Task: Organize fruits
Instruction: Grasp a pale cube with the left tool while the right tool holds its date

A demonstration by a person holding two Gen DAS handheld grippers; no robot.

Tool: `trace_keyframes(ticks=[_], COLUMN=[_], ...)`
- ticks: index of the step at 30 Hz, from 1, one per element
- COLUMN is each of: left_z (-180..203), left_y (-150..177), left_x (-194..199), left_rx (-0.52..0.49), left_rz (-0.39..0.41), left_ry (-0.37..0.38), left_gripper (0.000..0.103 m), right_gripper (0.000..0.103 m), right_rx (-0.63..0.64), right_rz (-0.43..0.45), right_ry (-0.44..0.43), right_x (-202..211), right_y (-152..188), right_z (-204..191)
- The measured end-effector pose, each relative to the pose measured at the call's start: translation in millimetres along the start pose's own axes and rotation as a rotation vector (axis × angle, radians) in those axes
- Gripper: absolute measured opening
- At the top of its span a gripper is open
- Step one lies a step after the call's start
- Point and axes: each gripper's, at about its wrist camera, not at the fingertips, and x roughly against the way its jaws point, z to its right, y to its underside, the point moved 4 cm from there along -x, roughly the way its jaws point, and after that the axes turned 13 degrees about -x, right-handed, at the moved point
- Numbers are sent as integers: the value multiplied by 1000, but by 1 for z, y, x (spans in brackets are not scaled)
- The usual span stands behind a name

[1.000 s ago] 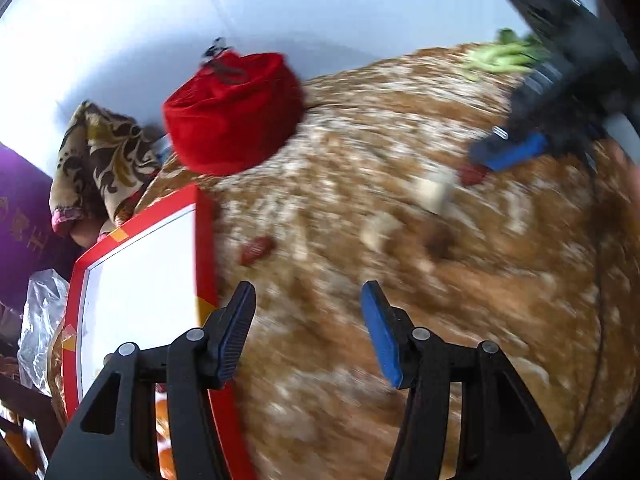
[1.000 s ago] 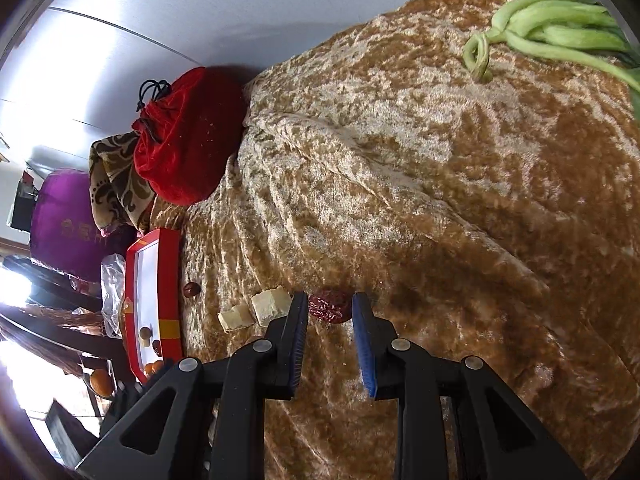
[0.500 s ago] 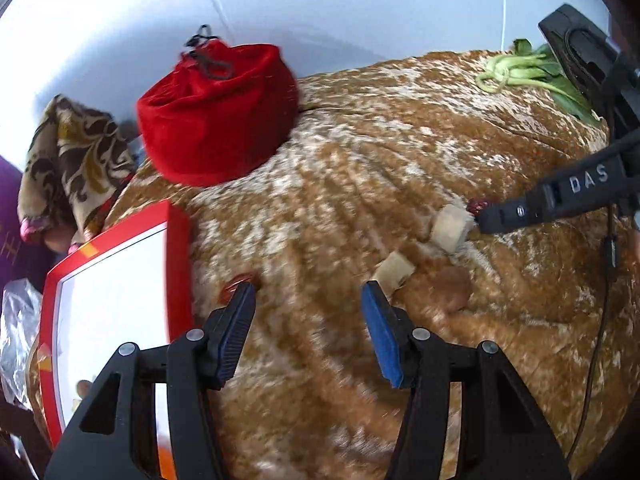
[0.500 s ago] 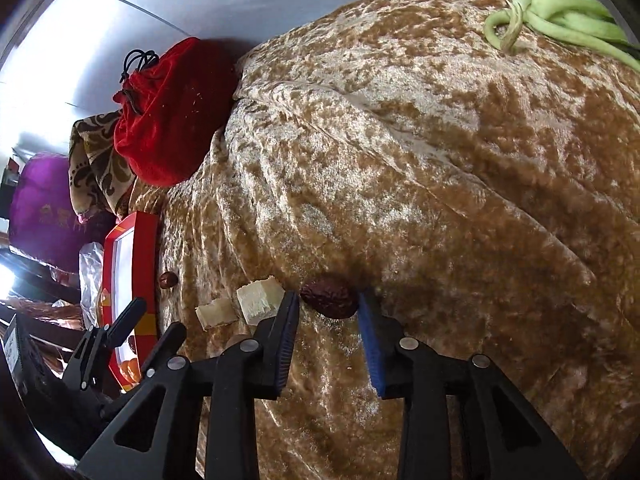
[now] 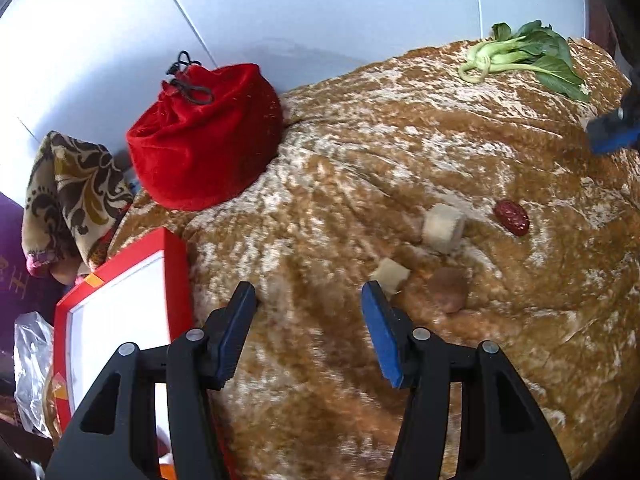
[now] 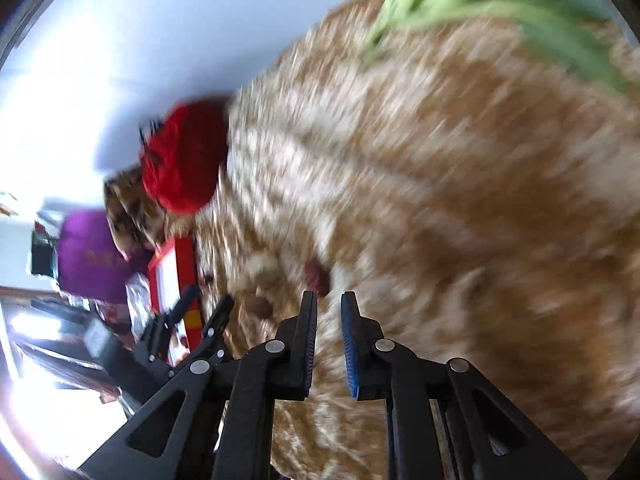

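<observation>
hovering left gripper (image 5: 308, 304) half-spread, empty, over golden-brown crushed-velvet cloth (image 5: 440, 140); right gripper (image 6: 329, 308) pressed together, empty; wrinkled dark-red jujube (image 5: 511, 217) on cloth beside pale cube (image 5: 443, 227).

Hardly anything here can be read. The purple cloth (image 6: 86, 256) at the far left carries a few gold characters, faint in the right wrist view and cut off at the frame edge in the left wrist view (image 5: 10, 276), and none is clear enough to make out. The red-rimmed box (image 5: 120, 300) shows small orange and yellow patches on its border, but no lettering can be told on them. The red drawstring pouch (image 5: 208, 136) bears no print that I can see.
</observation>
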Motion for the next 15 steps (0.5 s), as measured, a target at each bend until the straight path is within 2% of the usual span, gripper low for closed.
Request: trace_keyframes(ticks=[4,7,10,13,15], left_z=[-8,-8,-2,3,4], left_y=[-1,-2,-5,-7,-8], left_x=[3,4,2,0,3], left_rx=[-4,-26,-51,-76,-87], left_rz=[24,35,37,23,31], left_ry=[6,11,25,11,14], left_gripper=[54,54,54,54,54], right_gripper=[13,13,14,16,16], right_rx=[-111,-138,-110,-43,1], right_rz=[74,92,99,17,34], right_ry=[-25,-48,-50,-36,3], right_x=[35,49,48,26,17], right_y=[-33,-46,-46,-35,-30], right_z=[37,45,39,19,4])
